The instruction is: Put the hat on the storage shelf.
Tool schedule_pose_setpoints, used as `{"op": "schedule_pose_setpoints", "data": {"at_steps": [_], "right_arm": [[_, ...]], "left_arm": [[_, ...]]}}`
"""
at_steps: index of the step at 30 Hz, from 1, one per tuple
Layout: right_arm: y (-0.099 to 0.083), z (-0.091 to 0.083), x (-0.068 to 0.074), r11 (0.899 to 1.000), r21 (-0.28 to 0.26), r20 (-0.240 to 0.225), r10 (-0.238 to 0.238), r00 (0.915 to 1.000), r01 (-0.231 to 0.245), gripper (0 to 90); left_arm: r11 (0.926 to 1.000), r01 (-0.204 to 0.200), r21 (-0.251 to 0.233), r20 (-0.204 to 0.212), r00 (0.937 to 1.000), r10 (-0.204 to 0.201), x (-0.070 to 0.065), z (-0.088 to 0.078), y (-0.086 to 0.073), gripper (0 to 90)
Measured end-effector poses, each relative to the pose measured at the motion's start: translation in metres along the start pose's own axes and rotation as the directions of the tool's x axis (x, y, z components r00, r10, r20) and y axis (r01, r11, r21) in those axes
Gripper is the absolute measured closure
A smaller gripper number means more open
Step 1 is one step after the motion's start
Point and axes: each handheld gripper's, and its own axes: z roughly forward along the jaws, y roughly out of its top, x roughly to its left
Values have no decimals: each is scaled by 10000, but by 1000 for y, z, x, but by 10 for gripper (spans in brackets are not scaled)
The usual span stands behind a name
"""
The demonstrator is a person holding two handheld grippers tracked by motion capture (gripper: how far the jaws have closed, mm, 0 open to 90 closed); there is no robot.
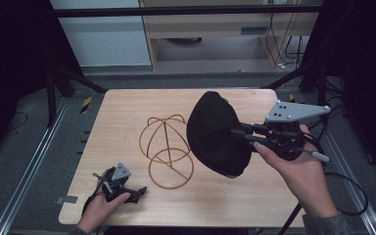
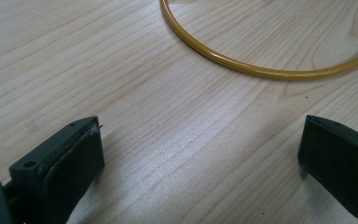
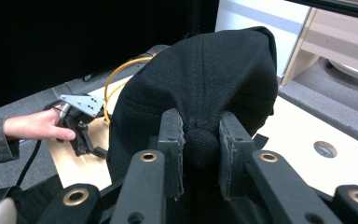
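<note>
At the middle right of the high view, the right tongs (image 1: 235,132) pinch the black cap (image 1: 215,134) by its top button, up off the bench (image 1: 254,196), not yet on the wire stand (image 1: 169,152), while the left tongs (image 1: 136,192) rest open at lower left.

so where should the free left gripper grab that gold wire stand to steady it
Judging by its shape, take the flat base ring of the gold wire stand, coming in low from the near side: the left gripper sits open facing it, and the thin ring would fit its jaws.
</note>
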Motion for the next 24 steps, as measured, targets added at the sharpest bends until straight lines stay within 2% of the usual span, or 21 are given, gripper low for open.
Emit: {"op": "schedule_pose_setpoints", "data": {"at_steps": [10, 15, 18, 19, 24], "right_arm": [[23, 12, 11, 9987, 98, -209, -495, 9986, 497, 742], [32, 18, 12, 9986, 111, -389, -512, 9979, 517, 741], [38, 25, 15, 9980, 212, -516, -590, 9969, 601, 741], [44, 30, 18, 9964, 343, -524, -756, 9958, 775, 741], [54, 41, 21, 9948, 535, -629, -830, 9946, 864, 741]], "left_arm": [[10000, 1, 9, 3, 10000, -1, 0, 0, 0, 0], [10000, 24, -14, -17, 10000, -24, 0, 0, 0, 0], [10000, 22, -15, -31, 10000, -22, 0, 0, 0, 0], [10000, 10, -12, -24, 10000, -10, 0, 0, 0, 0], [10000, 10, 9, -20, 10000, -10, 0, 0, 0, 0]]}}
